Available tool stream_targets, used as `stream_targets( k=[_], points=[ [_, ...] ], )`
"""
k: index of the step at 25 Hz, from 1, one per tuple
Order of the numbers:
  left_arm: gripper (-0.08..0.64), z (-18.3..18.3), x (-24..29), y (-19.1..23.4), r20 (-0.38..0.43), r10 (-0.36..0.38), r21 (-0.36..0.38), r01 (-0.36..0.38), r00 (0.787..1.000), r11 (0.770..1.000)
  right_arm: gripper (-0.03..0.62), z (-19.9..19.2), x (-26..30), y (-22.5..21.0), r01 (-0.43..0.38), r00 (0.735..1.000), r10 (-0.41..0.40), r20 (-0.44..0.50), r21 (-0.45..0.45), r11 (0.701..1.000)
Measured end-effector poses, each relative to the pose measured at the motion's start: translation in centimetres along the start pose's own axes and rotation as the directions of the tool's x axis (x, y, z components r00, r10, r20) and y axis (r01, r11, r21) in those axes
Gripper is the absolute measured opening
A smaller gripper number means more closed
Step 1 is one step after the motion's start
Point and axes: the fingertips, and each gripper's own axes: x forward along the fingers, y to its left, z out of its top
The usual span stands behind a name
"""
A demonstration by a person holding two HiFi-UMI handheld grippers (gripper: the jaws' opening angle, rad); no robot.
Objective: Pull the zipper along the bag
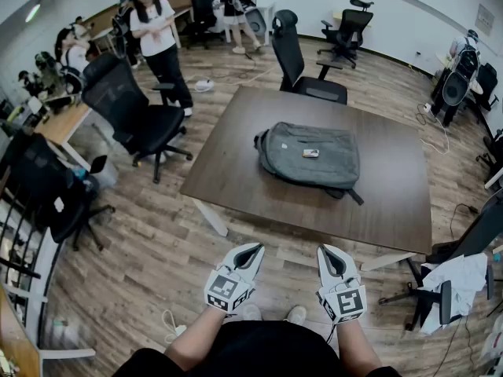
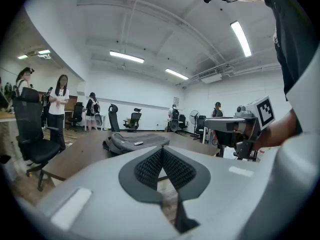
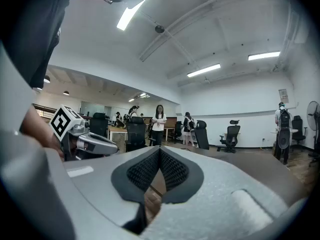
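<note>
We held the left gripper (image 1: 250, 251) and right gripper (image 1: 332, 259) closed, empty, well short of the bag (image 1: 310, 155) on the tabletop (image 1: 236, 171); approaching came next.

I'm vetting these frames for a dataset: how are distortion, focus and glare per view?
Head view: heavy fisheye, room edges bow; backpack evenly lit, sharp. Left gripper view: dark round vignette, left tool close and soft. Right gripper view: same vignette, ceiling light strip blown out.
</note>
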Motion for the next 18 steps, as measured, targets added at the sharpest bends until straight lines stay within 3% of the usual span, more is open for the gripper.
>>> stream_targets(
  k=[18],
  points=[
    [0.017, -0.5, -3.2, 2.6, 0.009, -0.011, 0.011, 0.011, 1.0, 1.0, 0.002, 0.2, 1.4, 2.9, 0.039, 0.999, -0.04, 0.026, 0.019, 0.999]
  ],
)
